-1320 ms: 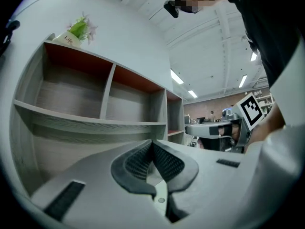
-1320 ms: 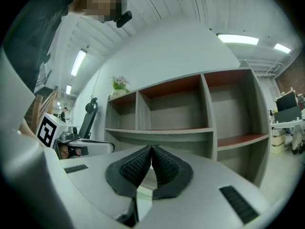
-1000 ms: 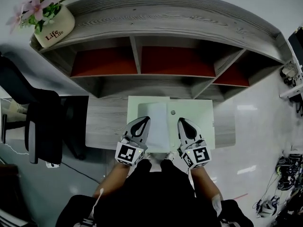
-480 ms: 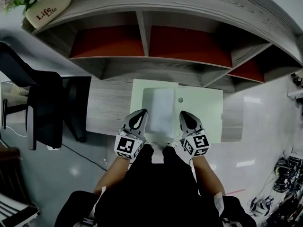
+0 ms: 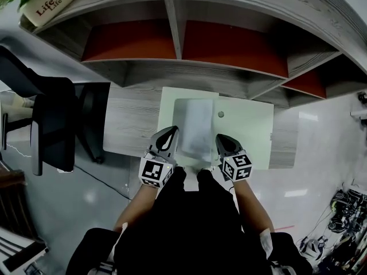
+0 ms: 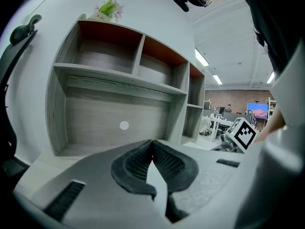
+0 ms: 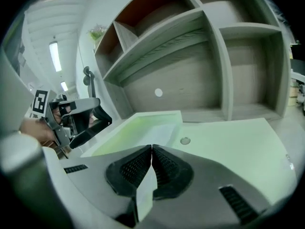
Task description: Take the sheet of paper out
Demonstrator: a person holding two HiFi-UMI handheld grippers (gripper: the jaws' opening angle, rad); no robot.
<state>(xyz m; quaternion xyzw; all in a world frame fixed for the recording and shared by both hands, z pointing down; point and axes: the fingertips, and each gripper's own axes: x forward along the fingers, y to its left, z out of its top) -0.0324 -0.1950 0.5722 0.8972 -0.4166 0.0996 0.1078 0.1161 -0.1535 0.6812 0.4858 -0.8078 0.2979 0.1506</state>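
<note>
A white sheet of paper [image 5: 196,128] lies in a pale green sleeve on a pale green mat [image 5: 249,132] on the desk. In the right gripper view the sheet [image 7: 159,130] lies just ahead of the jaws. My left gripper [image 5: 167,135] is at the sheet's near left corner, shut with nothing between its pads [image 6: 152,142]. My right gripper [image 5: 222,141] is at the near right side over the mat, also shut and empty [image 7: 151,148]. Neither gripper touches the sheet. The left gripper [image 7: 93,120] shows in the right gripper view.
A grey wooden shelf unit [image 5: 178,39] with red-backed compartments stands at the back of the desk. A small round button [image 5: 221,114] sits on the mat beside the sheet. A black chair [image 5: 54,125] is at the left. A flower pot [image 5: 49,2] is on the shelf top.
Both grippers have sunk lower and now sit nearer the sheet's near end. Both stay shut. The head view has tilted, so the shelf fills more of the picture.
</note>
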